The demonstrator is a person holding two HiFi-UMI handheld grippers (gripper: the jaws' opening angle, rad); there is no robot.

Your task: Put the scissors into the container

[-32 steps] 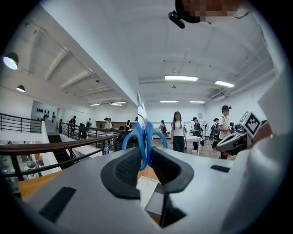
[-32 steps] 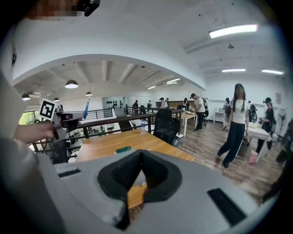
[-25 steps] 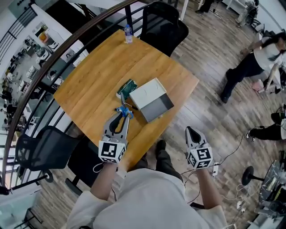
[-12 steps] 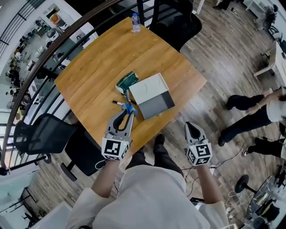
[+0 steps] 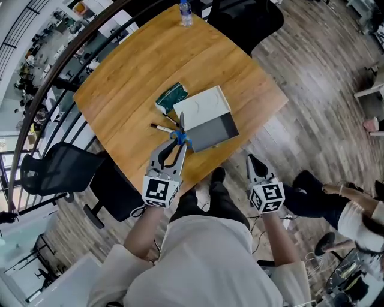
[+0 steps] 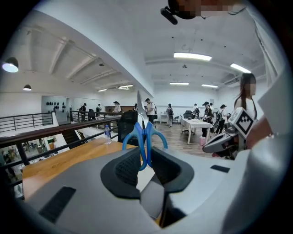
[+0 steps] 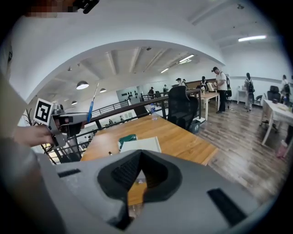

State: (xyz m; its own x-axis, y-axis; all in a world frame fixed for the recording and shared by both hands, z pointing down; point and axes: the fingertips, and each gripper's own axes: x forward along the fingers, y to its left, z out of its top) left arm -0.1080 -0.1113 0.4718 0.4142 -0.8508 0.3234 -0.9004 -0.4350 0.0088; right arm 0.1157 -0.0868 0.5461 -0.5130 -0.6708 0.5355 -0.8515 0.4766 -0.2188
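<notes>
**Scissors** (image 5: 179, 139), blue-handled, are clamped between the two jaws of the left gripper (image 5: 174, 146). The pads press on the handles from either side, and the blades stand out beyond the jaw tips. In the head view the scissors sit just beside the near left corner of the container (image 5: 213, 131). They are outside it, with the blade tip lying along the container's left edge.

The left gripper view shows the same grip from behind. The scissors (image 6: 144, 137) rise between the jaw tips of the left gripper (image 6: 145, 157), one handle loop to each side.

In the right gripper view the scissors (image 7: 93, 106) appear to the left of the container (image 7: 143, 144). They are held above the tabletop with the thin blade upright.

The container is a box with a white upper face and a grey face turned toward the person. It rests on the wooden table (image 5: 132, 72).

- **Green pouch** (image 5: 171, 97): just beside the container's far left corner.
- **Dark pen** (image 5: 161, 128): on the table, to the left of the container.
- **Water bottle** (image 5: 185, 12): well apart from the container, at the far corner.

The right gripper (image 5: 252, 160) is to the right of the container and nearer the person, over the floor. The right gripper view shows the jaws of the right gripper (image 7: 139, 155) together with nothing between them.
</notes>
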